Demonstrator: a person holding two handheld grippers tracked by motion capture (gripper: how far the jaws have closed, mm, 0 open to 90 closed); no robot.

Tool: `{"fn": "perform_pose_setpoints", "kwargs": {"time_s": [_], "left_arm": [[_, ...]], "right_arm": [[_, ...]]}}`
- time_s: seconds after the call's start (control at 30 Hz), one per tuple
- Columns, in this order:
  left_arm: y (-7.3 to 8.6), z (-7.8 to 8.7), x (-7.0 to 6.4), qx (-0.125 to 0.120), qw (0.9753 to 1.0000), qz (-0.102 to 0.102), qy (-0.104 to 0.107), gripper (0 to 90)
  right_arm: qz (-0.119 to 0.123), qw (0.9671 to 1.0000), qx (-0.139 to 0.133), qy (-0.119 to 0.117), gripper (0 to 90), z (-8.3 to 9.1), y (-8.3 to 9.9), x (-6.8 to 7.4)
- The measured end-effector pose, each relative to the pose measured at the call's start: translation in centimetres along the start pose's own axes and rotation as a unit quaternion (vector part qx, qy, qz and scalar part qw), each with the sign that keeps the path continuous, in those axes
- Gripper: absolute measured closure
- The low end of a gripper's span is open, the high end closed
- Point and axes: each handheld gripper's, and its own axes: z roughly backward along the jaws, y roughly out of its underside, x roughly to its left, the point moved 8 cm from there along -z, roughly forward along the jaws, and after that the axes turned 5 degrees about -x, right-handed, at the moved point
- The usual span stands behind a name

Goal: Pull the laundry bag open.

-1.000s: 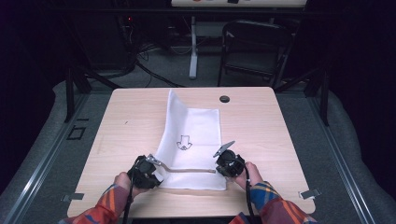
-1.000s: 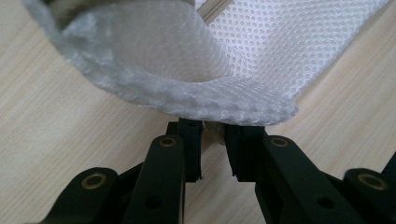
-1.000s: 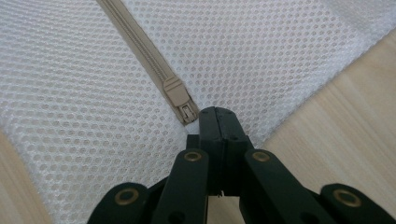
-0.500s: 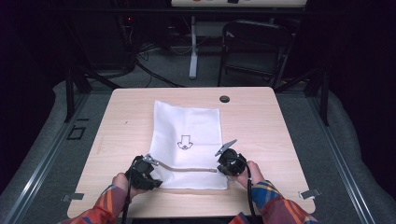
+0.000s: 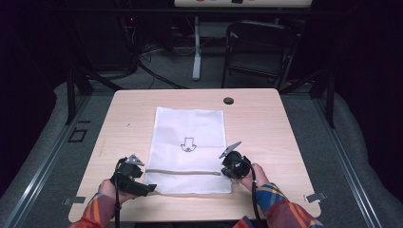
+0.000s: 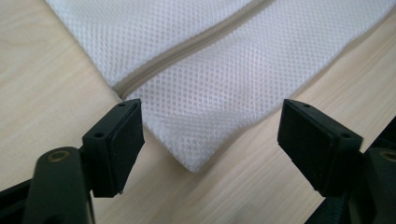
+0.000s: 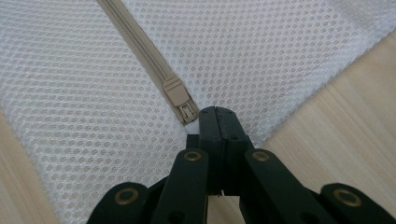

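A white mesh bag (image 5: 190, 137) with a printed arrow lies flat on the wooden table (image 5: 266, 128). A beige zipper (image 5: 183, 172) runs across its near end. My left gripper (image 5: 148, 189) is open at the bag's near left corner (image 6: 196, 158), which lies between its pads (image 6: 116, 140) without touching them. My right gripper (image 5: 224, 171) is shut at the zipper's right end. In the right gripper view its closed tips (image 7: 217, 116) pinch the bag (image 7: 280, 46) right beside the zipper slider (image 7: 176, 95).
A black cable hole (image 5: 228, 100) sits near the table's far edge. Behind the table stand a folding chair (image 5: 259, 47), a white post (image 5: 196, 52) and loose cables on the floor. Bare wood lies on both sides of the bag.
The bag's far part, bunched and narrow a second ago, now lies spread flat. My left gripper has slid left off the bag. The right gripper has hardly moved.
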Motion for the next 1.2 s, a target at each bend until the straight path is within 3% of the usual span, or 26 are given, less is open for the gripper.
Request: {"fn": "perform_pose_setpoints", "kwargs": {"time_s": [0.37,0.6,0.9,1.2], "left_arm": [[-3.4,-1.6,-1.7,-0.038,0.9973,-0.063,0.002,14.0],[-5.0,-3.9,-3.7,-0.03,0.9939,-0.102,0.029,14.3],[-7.0,-7.1,-5.8,-0.028,0.9903,-0.126,0.052,10.7],[-8.7,-10.0,-8.1,-0.036,0.9836,-0.161,0.073,11.4]], "right_arm": [[-0.003,1.0,-0.002,-0.005,90.0,0.1,0.1,-0.2],[-0.007,1.0,-0.003,-0.006,90.0,0.1,0.1,-0.2],[-0.005,1.0,-0.006,-0.006,90.0,0.0,0.1,-0.2],[-0.003,1.0,-0.003,-0.004,90.0,0.1,0.1,-0.2]]}}
